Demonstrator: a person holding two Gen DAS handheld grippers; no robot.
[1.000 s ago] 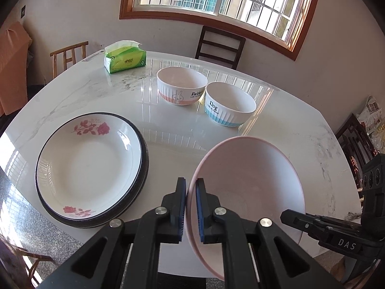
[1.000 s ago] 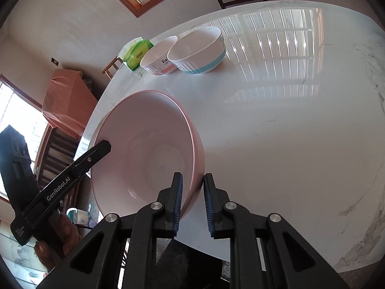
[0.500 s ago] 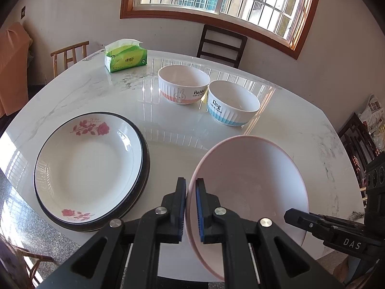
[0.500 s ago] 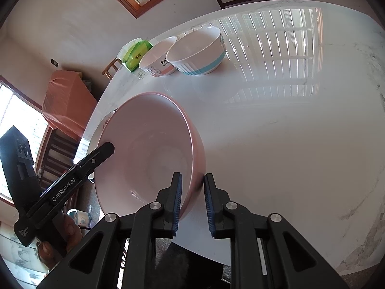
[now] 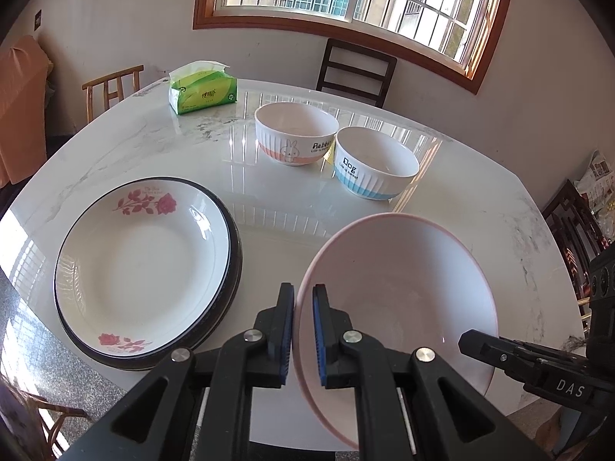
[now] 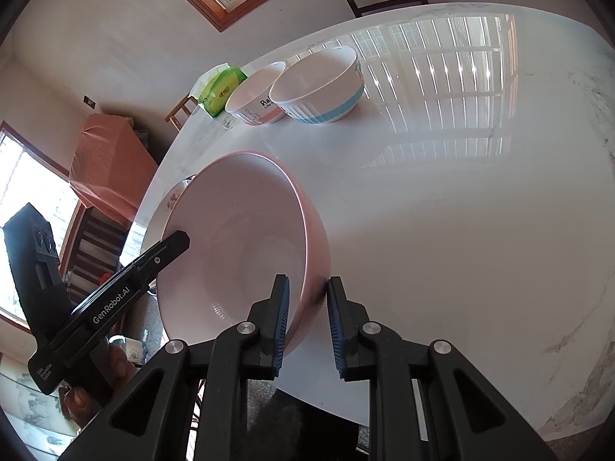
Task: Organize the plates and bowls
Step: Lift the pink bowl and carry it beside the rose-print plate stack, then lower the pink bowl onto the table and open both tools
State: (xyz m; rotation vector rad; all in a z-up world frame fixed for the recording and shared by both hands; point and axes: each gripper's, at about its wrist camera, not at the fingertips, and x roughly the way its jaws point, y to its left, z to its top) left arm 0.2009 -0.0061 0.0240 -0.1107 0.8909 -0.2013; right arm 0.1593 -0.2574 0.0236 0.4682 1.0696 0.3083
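While both sets of jaws pinch opposite rims of the pink bowl (image 5: 399, 307), left gripper (image 5: 303, 330) and right gripper (image 6: 307, 322) sharing its weight above the bench (image 6: 442, 230), probably for steadiness, the stacked plates (image 5: 146, 265) lie left and two small bowls (image 5: 334, 150) wait beyond.

Both cameras look forward and down along their own jaws, very near the pink bowl (image 5: 399, 307) above the desk (image 5: 269, 199) near edge. Both views share it and two far bowls (image 6: 319, 88).
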